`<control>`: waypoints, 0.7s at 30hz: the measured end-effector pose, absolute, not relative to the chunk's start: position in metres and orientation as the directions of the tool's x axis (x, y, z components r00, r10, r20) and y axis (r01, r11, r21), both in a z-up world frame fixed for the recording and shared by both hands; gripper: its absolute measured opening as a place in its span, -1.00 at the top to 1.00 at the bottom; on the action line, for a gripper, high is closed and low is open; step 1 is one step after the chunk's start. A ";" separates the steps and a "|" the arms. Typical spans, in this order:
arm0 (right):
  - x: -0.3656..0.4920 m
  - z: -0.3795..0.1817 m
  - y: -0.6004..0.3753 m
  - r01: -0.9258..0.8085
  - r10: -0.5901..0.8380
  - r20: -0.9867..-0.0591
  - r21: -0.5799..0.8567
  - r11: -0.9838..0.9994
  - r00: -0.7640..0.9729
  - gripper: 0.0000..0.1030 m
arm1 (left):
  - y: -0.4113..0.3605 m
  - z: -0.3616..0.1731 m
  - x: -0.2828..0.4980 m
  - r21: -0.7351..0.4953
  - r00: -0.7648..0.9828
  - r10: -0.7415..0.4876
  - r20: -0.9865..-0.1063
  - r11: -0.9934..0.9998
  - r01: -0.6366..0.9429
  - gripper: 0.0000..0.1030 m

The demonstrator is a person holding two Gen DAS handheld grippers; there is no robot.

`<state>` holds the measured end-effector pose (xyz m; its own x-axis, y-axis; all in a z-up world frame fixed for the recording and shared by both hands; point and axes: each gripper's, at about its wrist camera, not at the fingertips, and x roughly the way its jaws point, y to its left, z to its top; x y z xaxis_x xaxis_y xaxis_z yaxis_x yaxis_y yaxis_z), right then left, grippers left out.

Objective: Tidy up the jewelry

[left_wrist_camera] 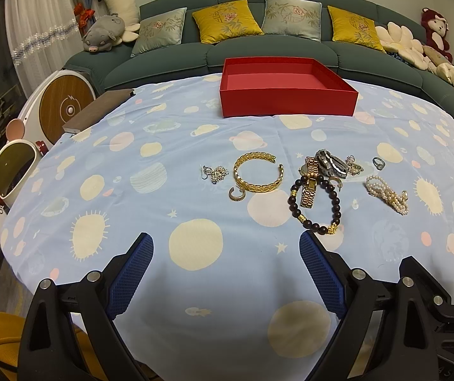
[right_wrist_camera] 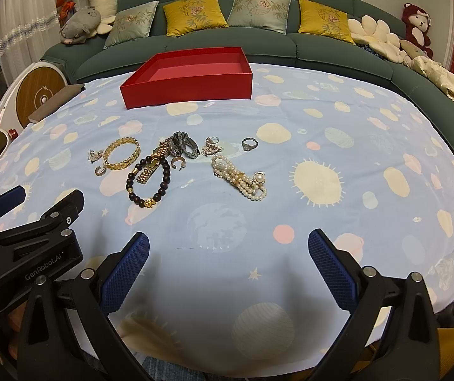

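Observation:
Jewelry lies loose in mid-table on the blue planet-print cloth: a gold bangle (left_wrist_camera: 257,173) (right_wrist_camera: 122,153), a dark bead bracelet (left_wrist_camera: 317,204) (right_wrist_camera: 149,179), a gold watch (left_wrist_camera: 310,184) (right_wrist_camera: 152,163), a dark metal watch (left_wrist_camera: 330,162) (right_wrist_camera: 182,146), a pearl bracelet (left_wrist_camera: 385,193) (right_wrist_camera: 241,177), a ring (left_wrist_camera: 378,162) (right_wrist_camera: 249,143) and small earrings (left_wrist_camera: 215,173). An open, empty red box (left_wrist_camera: 287,95) (right_wrist_camera: 192,87) stands at the far side. My left gripper (left_wrist_camera: 227,270) and right gripper (right_wrist_camera: 228,263) are both open, empty, near the front edge.
A green sofa (left_wrist_camera: 258,44) with cushions and plush toys runs behind the table. A wooden block (left_wrist_camera: 96,111) sits at the table's left edge beside a round white appliance (left_wrist_camera: 64,104). The left gripper's body (right_wrist_camera: 30,238) shows at the right wrist view's left.

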<state>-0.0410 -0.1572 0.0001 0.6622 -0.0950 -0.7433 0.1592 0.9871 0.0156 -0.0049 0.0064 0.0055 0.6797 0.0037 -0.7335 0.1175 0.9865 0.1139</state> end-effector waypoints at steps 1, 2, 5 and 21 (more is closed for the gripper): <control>-0.041 0.000 -0.157 0.159 -0.095 -0.743 0.016 0.987 0.662 -0.90 | 0.007 0.006 -0.005 0.114 0.679 0.004 -0.734 0.987 0.117 -0.75; -0.041 0.000 -0.157 0.160 -0.094 -0.743 0.017 0.987 0.662 -0.90 | 0.007 0.006 -0.005 0.114 0.679 0.004 -0.734 0.987 0.117 -0.75; -0.041 0.000 -0.157 0.159 -0.093 -0.744 0.018 0.987 0.662 -0.90 | 0.007 0.006 -0.005 0.114 0.680 0.004 -0.734 0.986 0.117 -0.74; -0.040 0.000 -0.155 0.158 -0.092 -0.743 0.019 0.987 0.662 -0.90 | 0.007 0.006 -0.005 0.114 0.680 0.004 -0.733 0.987 0.117 -0.74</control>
